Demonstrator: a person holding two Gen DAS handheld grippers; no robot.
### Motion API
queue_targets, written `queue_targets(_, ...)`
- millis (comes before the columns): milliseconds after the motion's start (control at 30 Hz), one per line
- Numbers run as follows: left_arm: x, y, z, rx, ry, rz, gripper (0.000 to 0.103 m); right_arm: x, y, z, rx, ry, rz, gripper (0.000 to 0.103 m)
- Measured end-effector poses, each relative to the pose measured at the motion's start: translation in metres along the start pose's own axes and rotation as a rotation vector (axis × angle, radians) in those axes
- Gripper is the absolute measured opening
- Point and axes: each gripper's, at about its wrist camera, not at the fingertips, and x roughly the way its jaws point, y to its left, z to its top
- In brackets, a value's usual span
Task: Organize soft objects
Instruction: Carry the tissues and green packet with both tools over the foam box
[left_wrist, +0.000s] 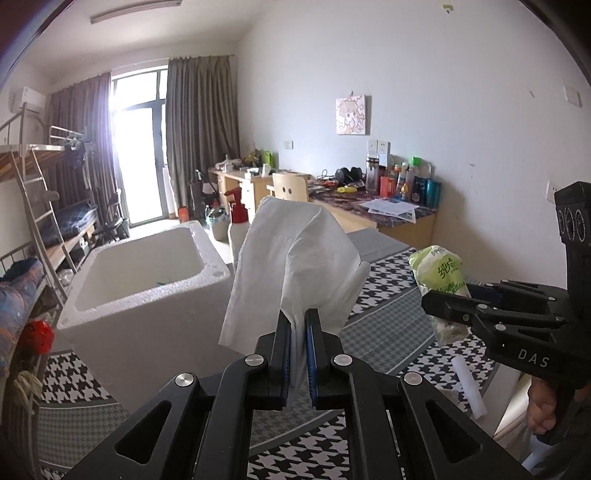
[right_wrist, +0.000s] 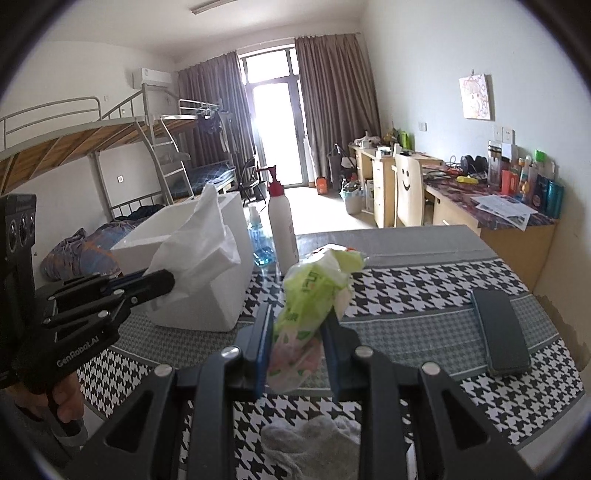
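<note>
Between our left gripper's (left_wrist: 298, 332) jaws we pinch a white tissue (left_wrist: 291, 266), lifted above the desk (left_wrist: 388, 295) beside the white foam box (left_wrist: 147, 291). Our right gripper (right_wrist: 297, 332) has its jaws pressed on a green tissue pack (right_wrist: 314, 291), also held in the air. Below lies a houndstooth cloth (right_wrist: 424, 280), with a grey rag (right_wrist: 314, 443) near us and a dark phone (right_wrist: 500, 332) close to the right edge. Behind the box stand a white pump bottle (right_wrist: 282, 221) and a blue bottle (right_wrist: 262, 243). Beyond, bunk beds (right_wrist: 110, 147) line the left wall.
</note>
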Motion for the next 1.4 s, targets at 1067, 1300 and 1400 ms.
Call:
queue_targets(1067, -0.01, 0.034, 0.041, -0.049, -0.087, 0.087, 0.008, 0.01, 0.033, 0.05, -0.073, -0.063, 0.042, 0.03)
queue_targets(1300, -0.01, 0.041, 0.047, -0.055, -0.099, 0.109, 0.008, 0.016, 0.039, 0.056, -0.09, -0.06, 0.055, 0.03)
queue_targets(1400, -0.009, 0.046, 0.049, -0.062, -0.103, 0.123, 0.008, 0.018, 0.043, 0.06, -0.097, -0.06, 0.06, 0.03)
